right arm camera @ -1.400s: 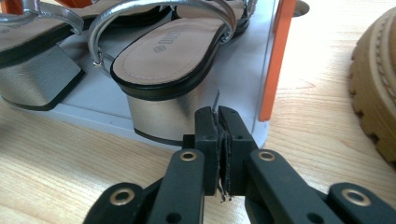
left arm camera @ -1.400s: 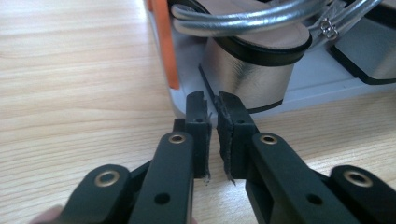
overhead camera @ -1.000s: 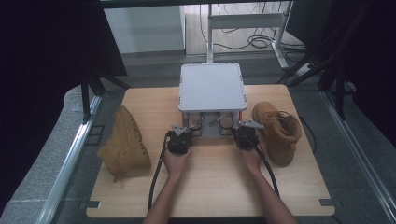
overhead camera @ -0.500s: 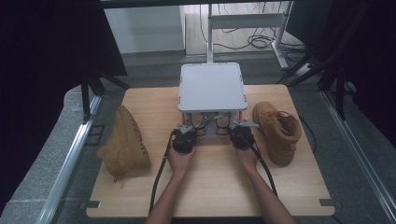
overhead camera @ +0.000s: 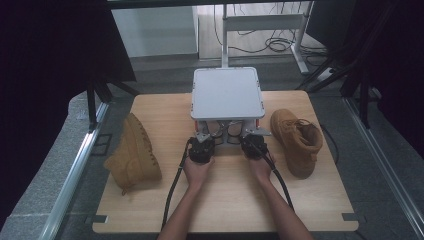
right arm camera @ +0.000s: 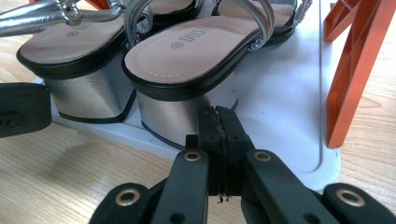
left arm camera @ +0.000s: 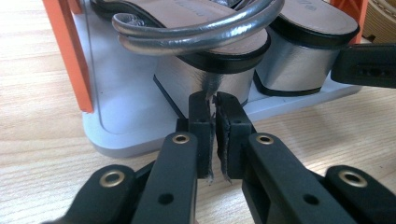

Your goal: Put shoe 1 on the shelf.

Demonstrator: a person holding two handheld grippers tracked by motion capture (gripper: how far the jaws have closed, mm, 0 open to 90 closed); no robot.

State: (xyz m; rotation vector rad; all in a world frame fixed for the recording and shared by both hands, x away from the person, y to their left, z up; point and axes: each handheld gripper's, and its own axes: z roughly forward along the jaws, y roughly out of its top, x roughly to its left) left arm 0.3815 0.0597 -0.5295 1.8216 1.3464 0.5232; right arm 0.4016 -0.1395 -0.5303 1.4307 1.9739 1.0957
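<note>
A pair of silver block-heel sandals (overhead camera: 227, 131) stands on the lower shelf of a small grey rack (overhead camera: 227, 92) with orange legs. My left gripper (overhead camera: 204, 140) is just in front of the left sandal; its own view puts the shut jaws (left arm camera: 212, 100) right at that silver heel (left arm camera: 187, 79). A frayed grey shred sticks up between the tips. My right gripper (overhead camera: 250, 138) is at the other sandal, its jaws (right arm camera: 223, 112) shut and nearly touching the heel (right arm camera: 173, 112) under the tan insole (right arm camera: 191, 51). Nothing is held.
A tan boot (overhead camera: 134, 152) lies on its side at the table's left and a second boot (overhead camera: 296, 140) stands upright at the right. Orange rack legs (left arm camera: 65, 51) (right arm camera: 355, 70) flank the shelf (right arm camera: 280, 107). Each gripper's black tip shows in the other's view (left arm camera: 369, 65) (right arm camera: 21, 114).
Both hands have slid forward, bringing the two grippers closer to the rack's lower shelf. The boots and rack have stayed put.
</note>
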